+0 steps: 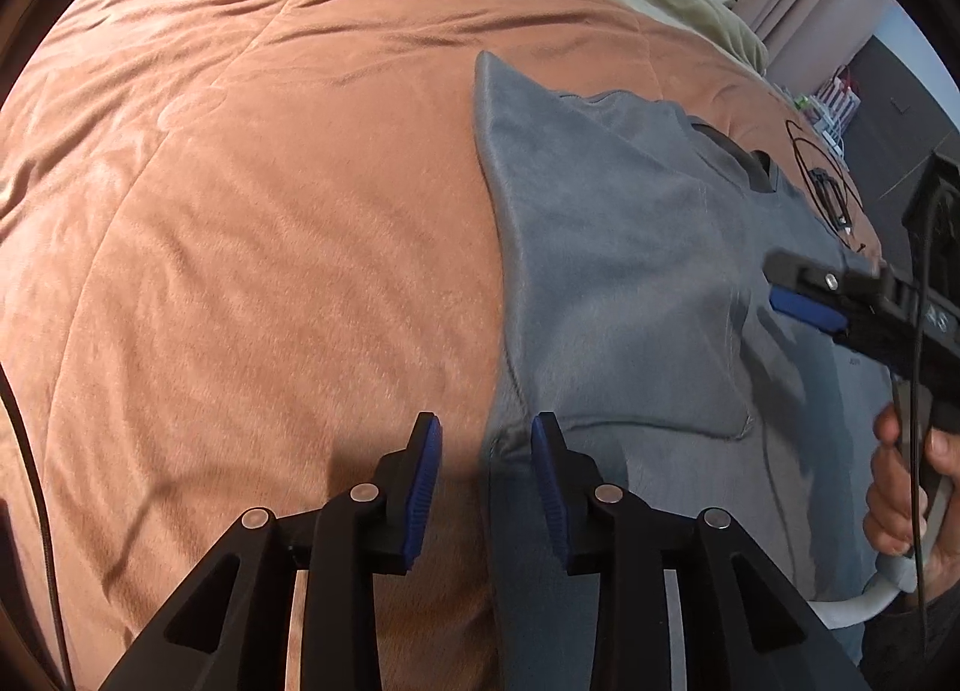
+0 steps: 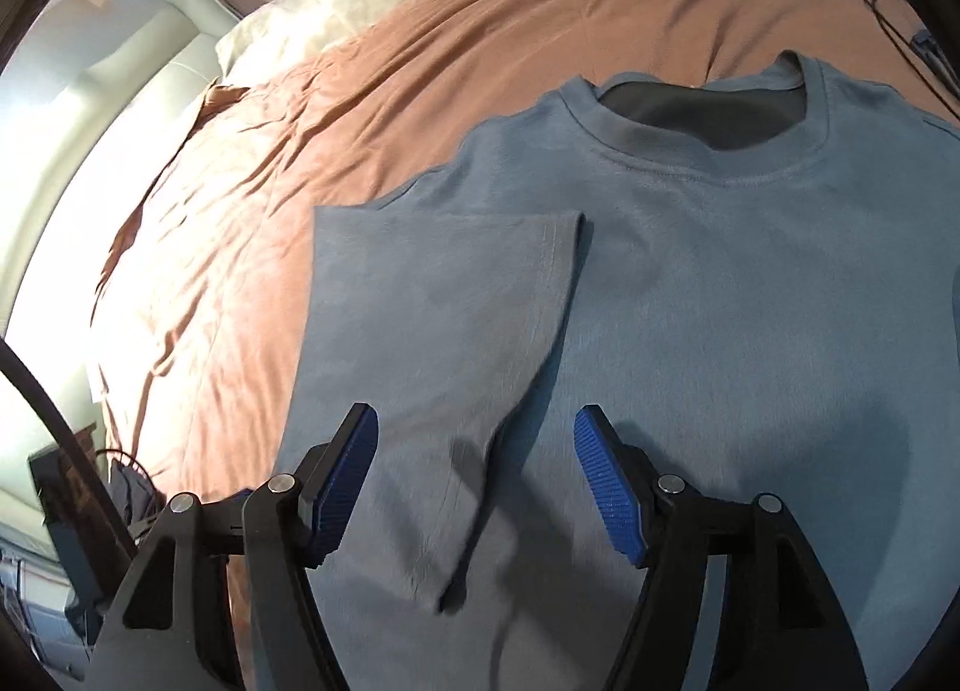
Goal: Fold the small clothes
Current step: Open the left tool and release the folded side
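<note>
- Spread over the bed is a rust-brown quilted blanket (image 1: 252, 223), with a cream blanket (image 2: 312, 30) lying beyond it toward the head of the bed.
- A blue-grey T-shirt (image 2: 720, 295) is laid flat on the brown blanket, its round collar (image 2: 702, 150) turned away from the right wrist camera.
- One short sleeve (image 2: 456, 295) is seen folded inward over the shirt's body, its hemmed edge lying on the chest area.
- The right gripper (image 2: 477, 487) is held above the lower part of the folded sleeve; its blue ribbed pads (image 2: 609, 487) are spread wide and nothing is clasped between them.
- In the left wrist view, the right gripper (image 1: 798, 301) is seen over the shirt, carried by a hand (image 1: 906, 487) at the frame's right edge.
- The left gripper (image 1: 486, 469) is poised over the shirt's folded side edge, where grey fabric meets brown blanket.
- Its jaws are parted narrowly; the fabric edge is seen in the gap, but no pad is pressed on it.
- A black cable (image 1: 822, 175) is coiled on the blanket just past the collar.
</note>
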A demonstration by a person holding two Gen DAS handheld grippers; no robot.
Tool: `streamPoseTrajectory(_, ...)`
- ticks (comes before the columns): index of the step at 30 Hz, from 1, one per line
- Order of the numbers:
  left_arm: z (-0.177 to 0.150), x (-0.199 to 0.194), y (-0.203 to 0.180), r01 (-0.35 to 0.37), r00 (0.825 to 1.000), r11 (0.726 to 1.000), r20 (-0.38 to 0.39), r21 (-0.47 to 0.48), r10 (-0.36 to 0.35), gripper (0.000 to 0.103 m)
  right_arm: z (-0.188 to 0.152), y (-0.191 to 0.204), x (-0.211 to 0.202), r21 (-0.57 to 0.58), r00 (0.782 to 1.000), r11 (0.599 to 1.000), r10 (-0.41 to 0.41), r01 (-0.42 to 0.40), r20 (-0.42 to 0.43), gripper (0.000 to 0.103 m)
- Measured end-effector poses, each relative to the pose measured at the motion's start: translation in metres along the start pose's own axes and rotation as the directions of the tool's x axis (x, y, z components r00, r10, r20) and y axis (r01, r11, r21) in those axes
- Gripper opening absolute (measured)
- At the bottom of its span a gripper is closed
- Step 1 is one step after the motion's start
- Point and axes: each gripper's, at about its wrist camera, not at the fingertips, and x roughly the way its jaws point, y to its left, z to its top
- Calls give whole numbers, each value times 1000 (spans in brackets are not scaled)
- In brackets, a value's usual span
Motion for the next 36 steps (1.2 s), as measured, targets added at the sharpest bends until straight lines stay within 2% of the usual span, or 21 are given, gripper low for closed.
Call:
streamPoseTrajectory(4,-9,-1,1,-8,1000,1000,-6,-7,8,34,-20,-5,2,41,997,998,59,-57,-54,66)
streamPoseTrajectory(6,-12,-2,1,-11,1000,1000,-2,-8,11,34,-34,-5,4,67,989,992,117,-111,-91,49)
streamPoseTrajectory(8,-15,-2,0,-17,1000,1000,5,-5,17,34,-44,-4,9,73,983,989,136,-128,-123,42)
streamPoseTrajectory(12,-17,1,0,-20,1000,1000,19,6,20,34,-57,2,19,51,985,994,102,-96,-138,33)
streamPoseTrajectory(13,-18,1,0,-20,1000,1000,23,10,19,33,-56,3,20,44,987,995,91,-86,-132,20)
streamPoseTrajectory(15,-18,1,2,-29,999,1000,31,9,28,25,-56,5,21,49,986,995,94,-88,-139,6)
streamPoseTrajectory(18,-18,-2,4,-23,999,1000,36,-7,23,16,-61,6,10,53,986,993,110,-104,-128,3)
streamPoseTrajectory(22,-20,-6,4,-32,998,999,47,-20,33,16,-71,3,1,74,977,987,153,-144,-147,3)
streamPoseTrajectory(26,-24,-14,-2,-44,998,999,45,-21,45,16,-76,-7,-11,44,984,995,98,-93,-149,5)
streamPoseTrajectory(27,-25,-18,-4,-41,998,999,41,-19,41,16,-76,-9,-16,44,984,995,99,-94,-145,17)
streamPoseTrajectory(28,-27,-21,-6,-39,998,999,39,-17,40,16,-77,-10,-20,42,986,995,99,-94,-136,39)
streamPoseTrajectory(30,-30,-31,-10,-43,998,999,45,-16,43,18,-79,-9,-39,20,991,995,98,-96,-90,62)
streamPoseTrajectory(31,-32,-36,-12,-42,998,999,51,-17,43,20,-81,-7,-48,3,993,996,93,-93,-67,62)
streamPoseTrajectory(34,-39,-58,-20,-42,996,999,72,-25,43,33,-90,3,-72,-39,995,995,96,-97,-31,62)
streamPoseTrajectory(36,-45,-75,-27,-49,994,998,94,-25,51,48,-98,5,-90,-62,997,995,78,-78,-4,62)
